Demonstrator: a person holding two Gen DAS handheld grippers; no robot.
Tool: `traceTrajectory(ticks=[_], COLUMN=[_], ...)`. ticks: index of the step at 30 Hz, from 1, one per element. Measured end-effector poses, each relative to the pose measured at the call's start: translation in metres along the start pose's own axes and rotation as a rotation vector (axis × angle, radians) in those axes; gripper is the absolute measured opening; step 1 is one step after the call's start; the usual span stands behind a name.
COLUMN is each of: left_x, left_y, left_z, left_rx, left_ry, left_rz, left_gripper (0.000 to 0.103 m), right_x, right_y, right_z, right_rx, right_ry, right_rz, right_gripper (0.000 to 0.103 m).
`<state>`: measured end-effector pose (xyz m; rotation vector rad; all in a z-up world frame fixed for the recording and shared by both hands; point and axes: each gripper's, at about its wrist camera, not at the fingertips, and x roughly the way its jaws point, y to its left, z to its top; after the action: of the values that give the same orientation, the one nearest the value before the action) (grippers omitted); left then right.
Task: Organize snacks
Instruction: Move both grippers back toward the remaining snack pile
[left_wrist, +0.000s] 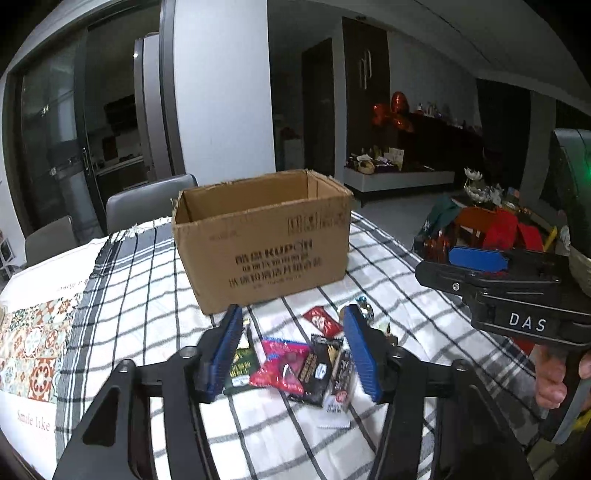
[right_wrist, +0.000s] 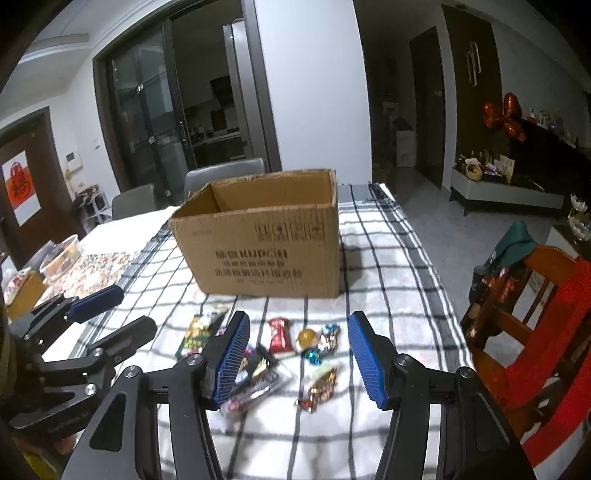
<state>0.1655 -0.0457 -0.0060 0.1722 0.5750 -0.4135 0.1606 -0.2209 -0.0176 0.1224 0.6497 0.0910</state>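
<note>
An open-topped brown cardboard box (left_wrist: 262, 240) (right_wrist: 266, 243) stands on the checked cloth. Snacks lie loose in front of it. In the left wrist view a green packet (left_wrist: 242, 363), a pink packet (left_wrist: 282, 363) and a black packet (left_wrist: 317, 365) show between the blue pads of my left gripper (left_wrist: 293, 312), which is open above them. A small red packet (left_wrist: 321, 321) lies further out. My right gripper (right_wrist: 298, 317) is open over a red packet (right_wrist: 279, 334), a golden round sweet (right_wrist: 307, 338) and a gold-wrapped candy (right_wrist: 321, 386). Each gripper shows in the other's view (left_wrist: 436, 263) (right_wrist: 135, 310).
The checked cloth (right_wrist: 388, 266) covers the table; a patterned mat (left_wrist: 33, 343) lies to the left. A clear food container (right_wrist: 61, 254) sits at the far left. A wooden chair with red cloth (right_wrist: 535, 332) stands at the right table edge, grey chairs (right_wrist: 221, 173) behind the box.
</note>
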Motion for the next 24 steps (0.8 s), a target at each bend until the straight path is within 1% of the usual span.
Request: traceTrajectory(ticks=[2,5,12,14,17,21,22,24], left_x=[0.001,0.005,0.012,0.015,0.021,0.033,0.035,0.042], left_y=[-0.003,-0.010,-0.027,-0.031,-0.036,-0.042,-0.043,-0.045], left_z=[-0.005,-0.015,-0.033,-0.036,-0.042,-0.049,-0.050,-0.053], left_rx=[0.002,0.011,0.070,0.083,0.100,0.121,0.122,0.126], left_ry=[0.011,0.033,0.053,0.059,0.070,0.098,0.103,0.118], left_rz=[-0.001,-0.024,-0.055,-0.057,-0.065,-0.077,-0.081,-0.091], left_gripper=[0.050,0.050,0.048,0.048,0.047,0.041,0.040,0.039], right_x=[0.001,0.005,0.018,0.021,0.026,0.035,0.037,0.042], right_y=[-0.001,-0.003,-0.010,-0.009,-0.011,-0.011,-0.012,-0.012], right_z=[-0.008,-0.020,-0.047,-0.050,-0.054,-0.058,-0.059,-0.061], right_rx=[0.000,0.006,0.028,0.028,0.032,0.039,0.041,0.042], right_ry=[0.010,0.041,0.111,0.118,0.132,0.151,0.157,0.168], right_rz=[0.001,0.011,0.023,0.021,0.023,0.028,0.032,0.034], right_gripper=[0.057,0.057,0.056,0.052,0.051,0.051,0.048,0.047])
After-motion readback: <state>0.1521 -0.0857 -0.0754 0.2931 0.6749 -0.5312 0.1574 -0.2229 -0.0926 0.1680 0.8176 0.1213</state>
